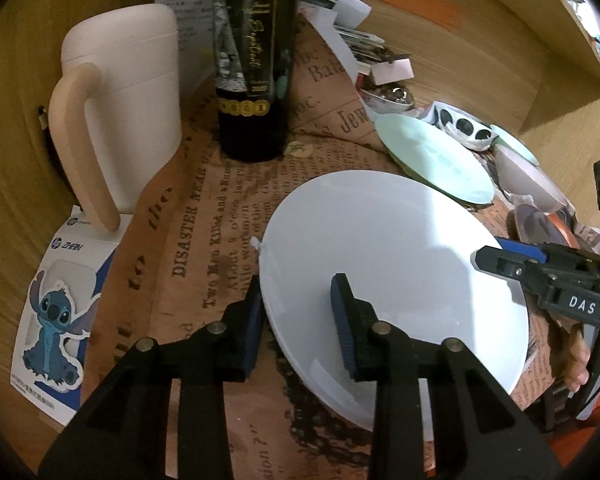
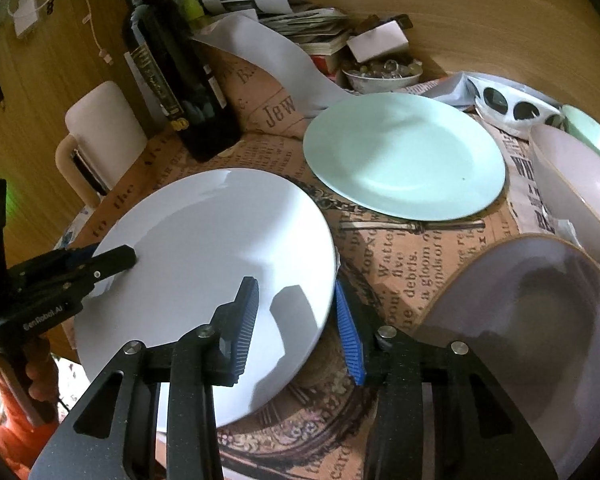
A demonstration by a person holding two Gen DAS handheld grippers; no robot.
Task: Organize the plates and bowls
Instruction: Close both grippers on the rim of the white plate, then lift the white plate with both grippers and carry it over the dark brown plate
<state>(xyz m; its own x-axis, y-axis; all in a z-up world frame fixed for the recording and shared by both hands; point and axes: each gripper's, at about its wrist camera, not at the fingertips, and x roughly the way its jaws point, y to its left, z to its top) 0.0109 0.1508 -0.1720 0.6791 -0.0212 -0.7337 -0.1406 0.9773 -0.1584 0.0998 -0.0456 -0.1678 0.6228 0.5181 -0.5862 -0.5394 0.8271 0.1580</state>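
Cluttered worktop: both tools, left tool and right tool, pinch opposite rims of the white plate, which could slip, tilt and strike the nearby bottle.

There are two plates, three bowls, one bottle and one jug.

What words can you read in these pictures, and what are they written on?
"DISASTER NEAR": newspaper-print cloth.
"Jew", cut off: same cloth.
"debris. a gloom of": same cloth.
"ZHAN": blue and white box.
"DAS": right gripper.
"GenRobot.AI": left gripper.
Gold writing on the dark bottle: too ornate to read.
Papers at the back: too small.
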